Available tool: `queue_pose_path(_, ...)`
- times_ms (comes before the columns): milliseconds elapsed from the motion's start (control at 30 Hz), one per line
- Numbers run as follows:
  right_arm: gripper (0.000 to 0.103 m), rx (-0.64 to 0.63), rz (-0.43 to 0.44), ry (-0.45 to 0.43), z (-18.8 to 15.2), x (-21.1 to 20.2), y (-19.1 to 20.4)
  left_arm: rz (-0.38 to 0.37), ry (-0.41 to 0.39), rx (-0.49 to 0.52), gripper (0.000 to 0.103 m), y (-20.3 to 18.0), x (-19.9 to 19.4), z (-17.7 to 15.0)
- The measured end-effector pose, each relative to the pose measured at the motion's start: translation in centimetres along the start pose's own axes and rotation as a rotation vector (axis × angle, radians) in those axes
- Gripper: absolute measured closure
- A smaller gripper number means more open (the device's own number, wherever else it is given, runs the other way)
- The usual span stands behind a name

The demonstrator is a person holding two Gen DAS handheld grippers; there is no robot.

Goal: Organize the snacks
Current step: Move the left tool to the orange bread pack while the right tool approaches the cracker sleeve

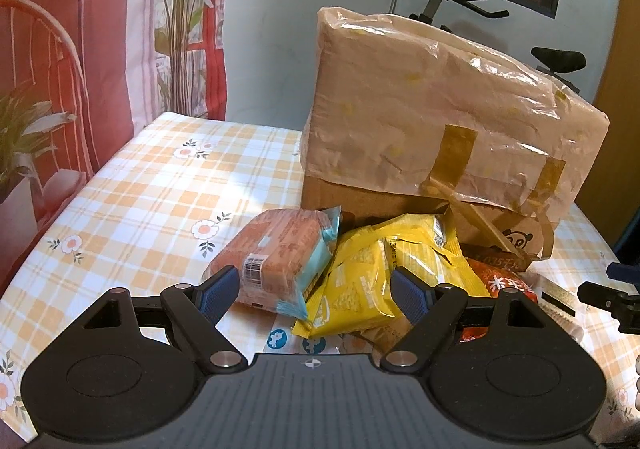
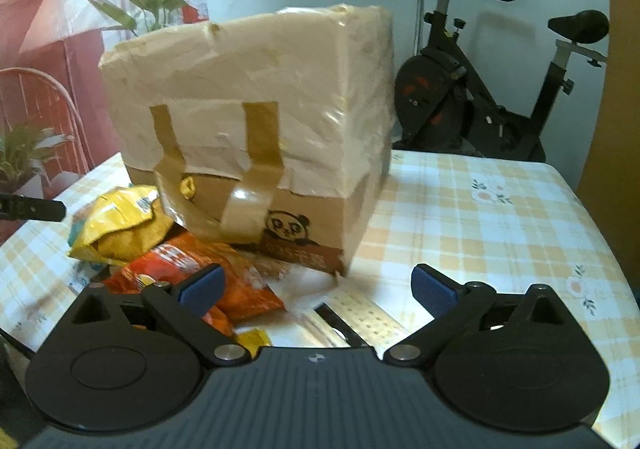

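A pile of snack packs lies on the checked tablecloth [image 1: 140,189] in front of a taped cardboard box [image 1: 440,121]. In the left wrist view an orange biscuit pack [image 1: 276,257] and yellow packs [image 1: 372,269] sit between and just beyond the open jaws of my left gripper [image 1: 316,285]; its pads touch neither. A red-orange pack [image 1: 508,285] lies to the right. In the right wrist view my right gripper [image 2: 318,285] stands open over a red-orange pack [image 2: 192,273] and a flat cream-coloured wrapper [image 2: 360,317]. The yellow packs [image 2: 120,225] lie left of it.
The cardboard box [image 2: 256,121] with a panda print fills the middle of the table. An exercise bike [image 2: 480,97] stands behind the table at the right. A printed curtain [image 1: 80,49] hangs at the left. Bare tablecloth [image 2: 500,217] stretches right of the box.
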State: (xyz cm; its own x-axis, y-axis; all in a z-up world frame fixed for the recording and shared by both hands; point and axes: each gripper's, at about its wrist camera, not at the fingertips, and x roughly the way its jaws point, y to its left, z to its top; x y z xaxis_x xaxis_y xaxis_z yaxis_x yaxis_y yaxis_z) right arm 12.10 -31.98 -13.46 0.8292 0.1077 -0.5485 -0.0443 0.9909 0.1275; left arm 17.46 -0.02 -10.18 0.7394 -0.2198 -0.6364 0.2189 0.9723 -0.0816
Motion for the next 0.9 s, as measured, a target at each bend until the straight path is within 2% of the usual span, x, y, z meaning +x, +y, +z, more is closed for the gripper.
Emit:
queue_pose_path(233,0.007,-0.027,-0.029,0.028,-0.7,0.3,-0.6,-0.007,0.015,-0.005,0.019,0.0,0.4,-0.2)
queue_pose_path(367,0.01,-0.112,-0.047,0.058,-1.2,1.2,-0.4,-0.008,0.021,-0.011,0.019,0.2,0.6,-0.3)
queue_pose_path(500,0.017,-0.174,-0.039,0.124,-1.2,3.1,-1.0,-0.01,0.024,-0.013,0.019,0.2,0.6,-0.3)
queue_pose_path(767,0.024,-0.136,0.008,0.23,-1.8,6.8,-2.9,-0.006,0.033,-0.016,0.019,0.1,0.7,-0.3)
queue_pose_path(900,0.024,-0.063,-0.009,0.183,-2.2,7.2,-3.1,-0.005,0.038,-0.015,0.019,0.1,0.8,-0.3)
